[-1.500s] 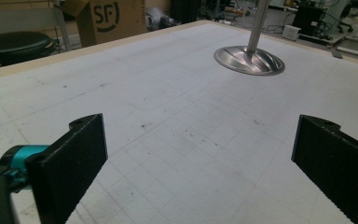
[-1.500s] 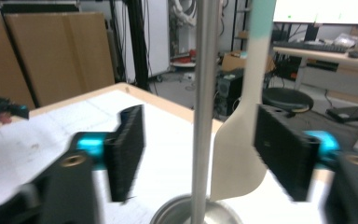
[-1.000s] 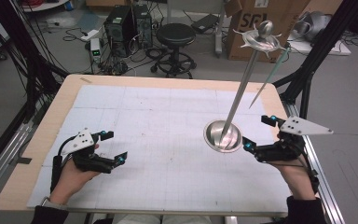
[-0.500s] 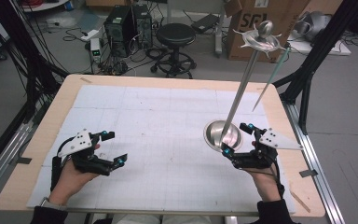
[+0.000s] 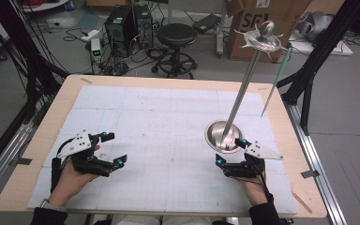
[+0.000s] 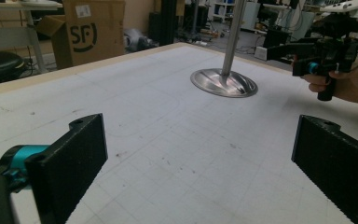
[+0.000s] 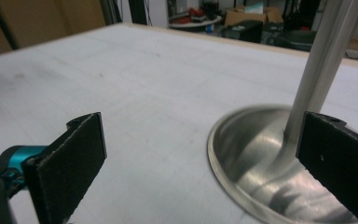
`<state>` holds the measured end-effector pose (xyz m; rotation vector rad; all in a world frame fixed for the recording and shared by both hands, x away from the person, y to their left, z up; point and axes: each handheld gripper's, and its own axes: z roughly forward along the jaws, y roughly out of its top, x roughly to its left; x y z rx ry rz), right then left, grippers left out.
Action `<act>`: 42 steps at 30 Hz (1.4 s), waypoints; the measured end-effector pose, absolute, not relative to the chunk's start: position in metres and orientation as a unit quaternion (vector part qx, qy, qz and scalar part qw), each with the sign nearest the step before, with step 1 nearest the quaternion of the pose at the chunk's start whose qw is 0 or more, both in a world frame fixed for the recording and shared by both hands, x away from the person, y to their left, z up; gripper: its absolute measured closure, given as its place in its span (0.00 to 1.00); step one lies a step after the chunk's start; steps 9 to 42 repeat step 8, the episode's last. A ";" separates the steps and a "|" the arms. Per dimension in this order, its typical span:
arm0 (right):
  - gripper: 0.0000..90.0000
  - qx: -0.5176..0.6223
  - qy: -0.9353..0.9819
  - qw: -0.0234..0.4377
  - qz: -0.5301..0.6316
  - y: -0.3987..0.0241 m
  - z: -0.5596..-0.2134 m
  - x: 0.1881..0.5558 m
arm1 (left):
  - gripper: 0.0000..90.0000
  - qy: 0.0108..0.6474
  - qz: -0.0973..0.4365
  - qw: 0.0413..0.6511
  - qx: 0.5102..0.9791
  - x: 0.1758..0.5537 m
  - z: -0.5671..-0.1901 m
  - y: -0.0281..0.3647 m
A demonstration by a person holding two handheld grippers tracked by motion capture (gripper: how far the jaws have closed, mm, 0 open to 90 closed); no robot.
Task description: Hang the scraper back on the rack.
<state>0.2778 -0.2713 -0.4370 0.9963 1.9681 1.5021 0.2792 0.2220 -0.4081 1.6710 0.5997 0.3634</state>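
A shiny metal stand rests on its round dish base [image 5: 215, 132] on the right half of the table, and its tall pole [image 5: 246, 79] rises to a spiked disc with a ball on top. My right gripper [image 5: 230, 151] is open just in front of the base, nothing between its fingers. In the right gripper view the dish [image 7: 256, 158] and pole [image 7: 324, 56] sit close ahead, beside the right jaw. My left gripper [image 5: 116, 147] is open and empty over the left front of the white mat [image 5: 168, 122]. The left gripper view shows the base [image 6: 223, 83] far ahead.
A thin green rod [image 5: 276, 77] hangs from the stand's top disc, over the table's right edge. Black frame posts [image 5: 309, 79] flank the table. A stool [image 5: 177, 35], computer cases and a cardboard box [image 5: 248, 23] stand on the floor behind.
My right gripper has moved left from the table's right edge to just in front of the stand's base. The left gripper has barely shifted.
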 end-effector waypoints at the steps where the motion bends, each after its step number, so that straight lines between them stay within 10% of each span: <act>1: 0.01 0.363 0.720 0.234 0.543 -0.271 -0.439 0.278 | 0.04 0.263 0.158 0.616 0.726 0.279 -0.409 0.222; 42: 0.01 0.360 0.725 0.218 0.544 -0.269 -0.441 0.278 | 0.04 0.266 0.158 0.607 0.732 0.280 -0.412 0.221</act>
